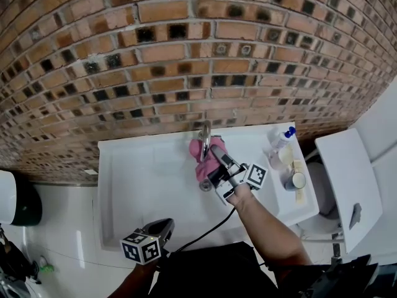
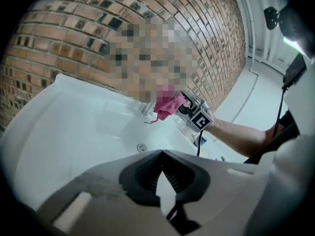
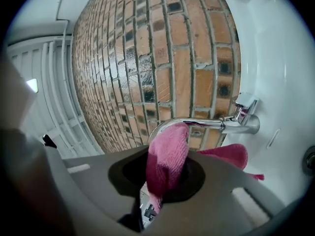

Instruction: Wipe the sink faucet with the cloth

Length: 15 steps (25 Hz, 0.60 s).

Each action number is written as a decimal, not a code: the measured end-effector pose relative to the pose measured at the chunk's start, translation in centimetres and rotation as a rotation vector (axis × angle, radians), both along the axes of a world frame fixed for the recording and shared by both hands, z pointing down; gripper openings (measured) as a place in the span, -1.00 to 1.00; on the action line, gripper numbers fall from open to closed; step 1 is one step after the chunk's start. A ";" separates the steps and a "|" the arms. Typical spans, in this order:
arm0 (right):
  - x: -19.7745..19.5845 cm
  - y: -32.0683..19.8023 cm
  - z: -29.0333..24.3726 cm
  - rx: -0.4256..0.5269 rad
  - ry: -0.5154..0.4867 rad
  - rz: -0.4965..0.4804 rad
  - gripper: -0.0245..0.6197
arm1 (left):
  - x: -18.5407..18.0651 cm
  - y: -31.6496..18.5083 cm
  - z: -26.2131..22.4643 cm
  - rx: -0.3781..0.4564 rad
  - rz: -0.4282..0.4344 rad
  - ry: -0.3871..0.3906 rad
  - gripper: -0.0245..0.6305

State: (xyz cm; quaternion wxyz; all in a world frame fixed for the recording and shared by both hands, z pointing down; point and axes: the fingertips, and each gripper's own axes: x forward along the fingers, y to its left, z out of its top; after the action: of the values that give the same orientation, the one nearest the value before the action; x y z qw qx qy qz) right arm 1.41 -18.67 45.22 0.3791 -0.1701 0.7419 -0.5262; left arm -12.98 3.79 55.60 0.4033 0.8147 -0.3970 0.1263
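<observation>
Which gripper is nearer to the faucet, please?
Right. The right gripper holds the cloth at the faucet; the left gripper, shut and empty, hangs over the sink's near edge, well away.

At the frame's centre a pink cloth (image 1: 200,160) is held by the right gripper (image 1: 217,153) against the faucet (image 1: 205,131) of the white sink (image 1: 136,179). The left gripper (image 1: 165,225) is seen at lower left, by the sink's near edge. A bottle (image 1: 282,139) is seen at centre right.
</observation>
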 end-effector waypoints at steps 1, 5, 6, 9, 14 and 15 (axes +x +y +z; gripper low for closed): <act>0.0 0.2 0.1 -0.003 0.001 0.002 -0.79 | 0.0 0.1 0.0 0.000 0.006 0.000 -0.91; 0.2 1.4 0.6 -0.018 0.007 0.006 -0.79 | 0.3 -0.1 0.1 0.004 0.028 0.000 -0.91; 0.2 1.7 0.7 -0.019 0.015 0.003 -0.79 | 0.4 -0.3 0.1 0.005 0.033 0.000 -0.91; 0.0 2.8 0.6 -0.002 0.080 -0.025 -0.79 | 0.9 -0.7 0.1 0.007 0.045 0.002 -0.91; -0.2 4.4 0.8 0.057 0.337 -0.117 -0.78 | 1.9 -2.0 0.2 0.011 0.058 0.007 -0.91; 0.0 4.5 0.9 0.069 0.395 -0.127 -0.78 | 2.1 -2.4 0.2 0.012 0.059 0.009 -0.91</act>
State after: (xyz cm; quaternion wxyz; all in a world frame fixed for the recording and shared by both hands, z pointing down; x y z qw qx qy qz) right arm 1.39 -14.18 46.13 0.1981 -0.2096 0.8287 -0.4797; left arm -10.84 1.41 55.84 0.3963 0.8290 -0.3716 0.1324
